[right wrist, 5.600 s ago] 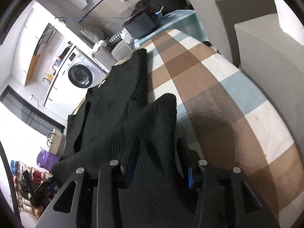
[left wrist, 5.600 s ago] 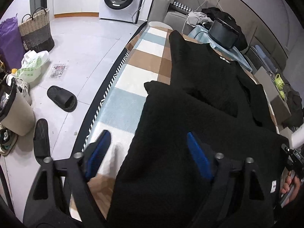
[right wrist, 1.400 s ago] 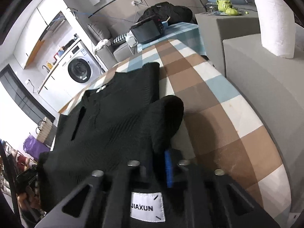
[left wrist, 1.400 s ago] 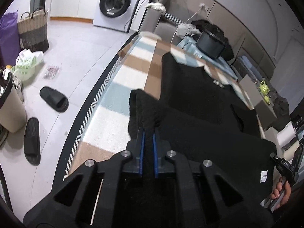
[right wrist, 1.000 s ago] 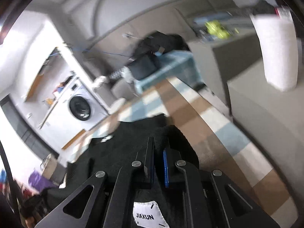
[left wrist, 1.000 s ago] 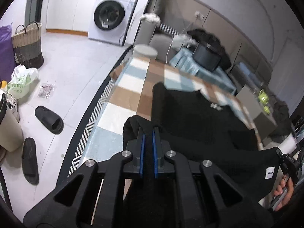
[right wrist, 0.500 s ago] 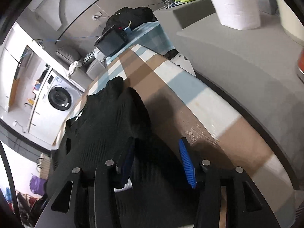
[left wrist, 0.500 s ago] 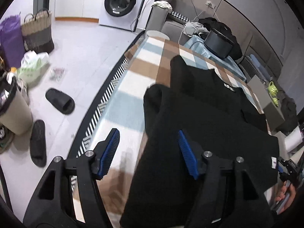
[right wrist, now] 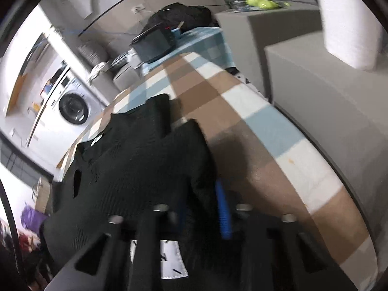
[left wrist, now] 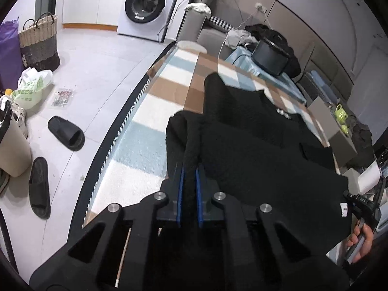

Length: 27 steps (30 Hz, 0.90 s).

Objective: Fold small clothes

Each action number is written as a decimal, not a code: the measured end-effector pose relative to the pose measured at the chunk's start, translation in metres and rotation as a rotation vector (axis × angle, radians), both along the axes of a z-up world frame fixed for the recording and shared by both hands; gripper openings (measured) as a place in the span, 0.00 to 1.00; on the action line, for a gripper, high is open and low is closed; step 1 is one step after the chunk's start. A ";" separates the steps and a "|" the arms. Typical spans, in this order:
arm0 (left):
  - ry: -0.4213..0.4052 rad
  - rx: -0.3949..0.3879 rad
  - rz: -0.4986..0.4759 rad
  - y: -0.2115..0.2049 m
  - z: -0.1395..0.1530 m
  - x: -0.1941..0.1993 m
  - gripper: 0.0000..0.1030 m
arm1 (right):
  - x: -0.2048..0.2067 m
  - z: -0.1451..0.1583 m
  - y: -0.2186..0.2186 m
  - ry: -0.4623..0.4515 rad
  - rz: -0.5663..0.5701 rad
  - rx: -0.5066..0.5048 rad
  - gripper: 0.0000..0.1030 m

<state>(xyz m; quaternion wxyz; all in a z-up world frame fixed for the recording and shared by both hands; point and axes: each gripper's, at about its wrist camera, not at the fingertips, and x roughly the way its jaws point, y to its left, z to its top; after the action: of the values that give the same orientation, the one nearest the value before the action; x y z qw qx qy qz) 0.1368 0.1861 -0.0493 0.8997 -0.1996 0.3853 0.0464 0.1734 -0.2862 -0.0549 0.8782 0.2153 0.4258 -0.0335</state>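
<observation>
A black knit garment (left wrist: 254, 150) lies spread on the checked table cover (left wrist: 155, 111), its near part folded over. My left gripper (left wrist: 189, 169) has its jaws closing on a raised ridge of that fabric at the left edge of the fold, and the blue pads press it. In the blurred right wrist view, my right gripper (right wrist: 202, 194) has its jaws closing on the garment (right wrist: 145, 165) at its right edge, with cloth bunched between the pads. A white label (right wrist: 169, 257) shows just below. The left view also shows a hand (left wrist: 363, 240) on the right gripper's handle.
The table cover (right wrist: 266, 131) is bare to the right of the garment. Grey boxes (right wrist: 327, 97) and a paper roll (right wrist: 349, 19) stand close on the right. A black device (left wrist: 271, 55) sits past the far end. Slippers (left wrist: 66, 133), a basket (left wrist: 40, 41) and a washing machine (left wrist: 145, 2) are on the floor side.
Half a second ago both grippers stood open over the garment. Now both have shut on folds of the cloth, lower and nearer the table.
</observation>
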 end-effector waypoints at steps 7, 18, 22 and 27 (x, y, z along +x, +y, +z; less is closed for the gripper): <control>-0.056 0.023 -0.005 0.002 0.027 0.015 0.05 | 0.001 0.045 0.000 -0.173 -0.008 0.008 0.03; 0.066 -0.004 0.056 0.015 0.002 0.022 0.40 | 0.001 0.012 -0.012 -0.006 -0.050 0.113 0.40; 0.062 -0.027 0.064 0.018 0.002 0.001 0.52 | -0.043 0.010 -0.026 -0.012 -0.083 0.135 0.51; 0.083 -0.029 0.063 0.012 -0.003 -0.020 0.55 | -0.087 -0.001 -0.048 0.008 -0.124 0.239 0.51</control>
<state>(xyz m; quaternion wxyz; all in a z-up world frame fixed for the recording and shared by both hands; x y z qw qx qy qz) 0.1164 0.1985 -0.0528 0.8781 -0.2226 0.4165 0.0773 0.0868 -0.3344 -0.0561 0.8408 0.3440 0.4163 -0.0379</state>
